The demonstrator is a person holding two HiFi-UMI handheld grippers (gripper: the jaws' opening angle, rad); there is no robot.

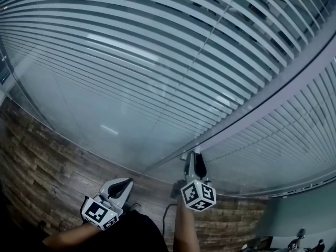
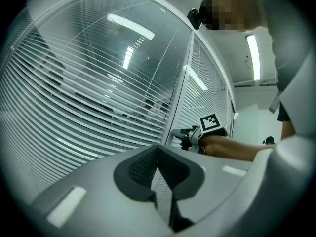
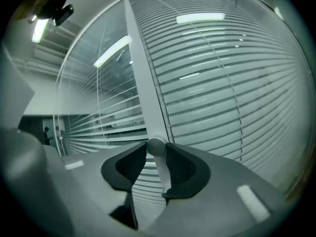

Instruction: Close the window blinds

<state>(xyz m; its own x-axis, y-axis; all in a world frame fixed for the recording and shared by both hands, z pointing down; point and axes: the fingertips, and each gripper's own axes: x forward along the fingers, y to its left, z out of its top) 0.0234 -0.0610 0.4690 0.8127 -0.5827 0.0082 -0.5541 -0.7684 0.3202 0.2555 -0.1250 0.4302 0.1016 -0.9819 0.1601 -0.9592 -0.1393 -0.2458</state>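
Straight ahead, a glass wall fills almost your whole head view, with horizontal window blinds (image 1: pixel 157 62) running across it in long pale slats. On the pane to your left, dark gaps show between the slats and the room beyond shows through. On the pane to your right, the slats in the right gripper view lie flatter, with only thin dark lines between them.

A pale frame post (image 1: pixel 252 109) separates the two panes and runs down to meet the wooden plank floor (image 1: pixel 47 167) at the foot of the glass. That floor strip is the open room below you, spreading out to your left.

Your right gripper (image 1: pixel 195 161) is raised against the foot of the frame post, right at the edge between the panes. Its jaws are clamped on a small round blind knob (image 3: pixel 156 146), one pad on each side, with a pale stem dropping from the knob between the fingers.

Your left gripper (image 1: pixel 122 185) hangs lower and closer to your body, over the floor, clear of the glass and apart from the right gripper. Its jaw tips are together with nothing between them; in its own view your right forearm (image 2: pixel 237 149) reaches across towards the post.
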